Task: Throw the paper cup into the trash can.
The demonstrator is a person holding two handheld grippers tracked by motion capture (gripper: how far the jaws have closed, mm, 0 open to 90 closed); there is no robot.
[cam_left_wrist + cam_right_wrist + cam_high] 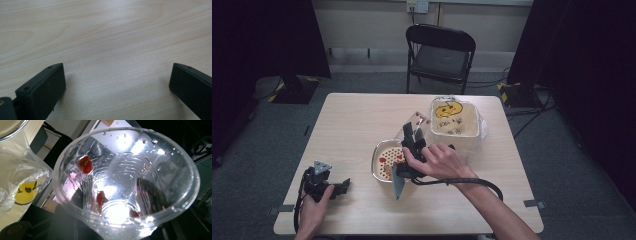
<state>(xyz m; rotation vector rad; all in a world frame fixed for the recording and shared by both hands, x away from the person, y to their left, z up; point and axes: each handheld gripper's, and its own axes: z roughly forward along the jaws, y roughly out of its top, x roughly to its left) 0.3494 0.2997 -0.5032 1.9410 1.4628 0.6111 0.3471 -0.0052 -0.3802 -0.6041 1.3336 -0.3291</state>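
High view: I hold my right hand-held gripper [414, 134] above the middle of the counter [357, 125], its jaws pinching a clear plastic cup [417, 122]. The cup is tilted, its mouth near a metal-rimmed bowl [384, 161] with a perforated insert and red pieces in it. Beyond the cup stands a bin [455, 120] lined with a plastic bag and marked with a yellow face. My left hand-held gripper [343, 186] rests on the counter near its front left corner, well apart from the bowl. A folding chair [440, 52] stands behind the counter.

Left gripper view: my jaws are spread wide, with bare counter [107, 40] between them. They hold nothing.

Right gripper view: I look into the mouth of the plastic cup [125, 182]. A few red pieces [85, 164] and water droplets cling to its inner wall. The lined bin [23, 185] shows at the left. My own jaw tips are hidden behind the cup wall, so the grip is judged from the high view.

Handling judgement: the cup is light, thin-walled and easily crushed. Its wet wall is probably slippery. Grip it on the side wall near the rim, with light pressure only. The clinging pieces may need a tap or shake to come free.
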